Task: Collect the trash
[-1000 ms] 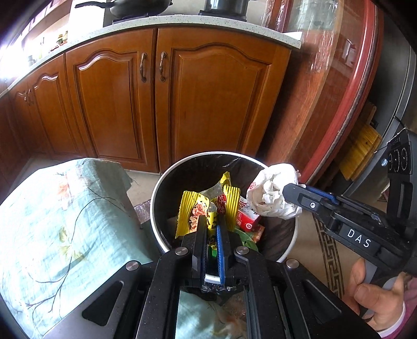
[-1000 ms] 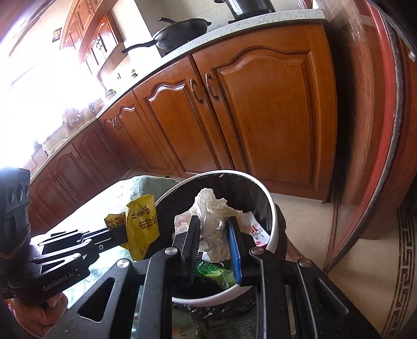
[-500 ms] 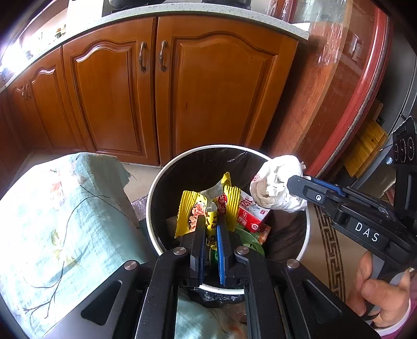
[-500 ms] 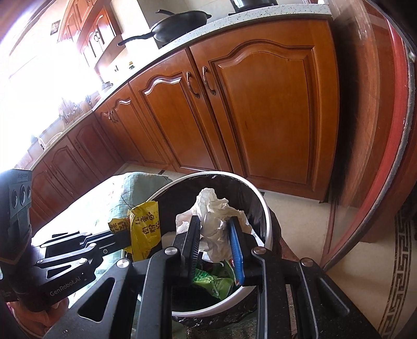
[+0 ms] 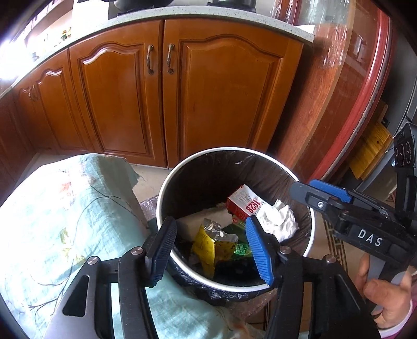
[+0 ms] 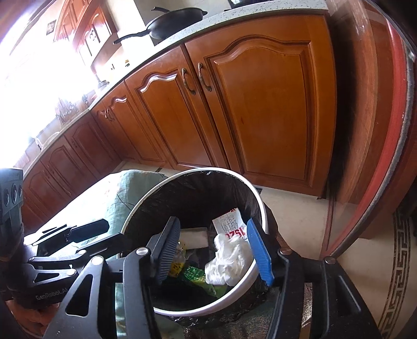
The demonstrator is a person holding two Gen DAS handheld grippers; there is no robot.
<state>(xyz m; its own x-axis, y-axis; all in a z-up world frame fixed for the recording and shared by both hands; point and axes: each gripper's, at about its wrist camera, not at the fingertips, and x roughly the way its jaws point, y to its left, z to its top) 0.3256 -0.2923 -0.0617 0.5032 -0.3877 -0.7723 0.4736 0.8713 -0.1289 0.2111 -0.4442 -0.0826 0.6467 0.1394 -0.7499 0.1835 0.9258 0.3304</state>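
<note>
A white-rimmed trash bin (image 5: pixel 198 156) with a black liner stands on the floor below both grippers; it also shows in the right wrist view (image 6: pixel 245 182). Inside lie a yellow snack wrapper (image 5: pixel 206 242), a crumpled white tissue (image 5: pixel 278 219), a red-and-white carton (image 5: pixel 242 203) and green wrappers. The tissue (image 6: pixel 229 258) and carton (image 6: pixel 230 224) show in the right wrist view too. My left gripper (image 5: pixel 211 247) is open and empty over the bin's near side. My right gripper (image 6: pixel 213 250) is open and empty over the bin, and shows at the right of the left wrist view (image 5: pixel 318 193).
A table with a pale green floral cloth (image 5: pixel 65 221) lies left of the bin. Wooden kitchen cabinets (image 5: pixel 161 99) stand behind it, with a countertop and black pan (image 6: pixel 177 20) above. A round red-rimmed glass tabletop (image 5: pixel 365 91) is on the right. Tiled floor (image 6: pixel 294 208) lies beyond.
Both grippers opened. The yellow wrapper fell from the left gripper and the white tissue from the right gripper into the bin.
</note>
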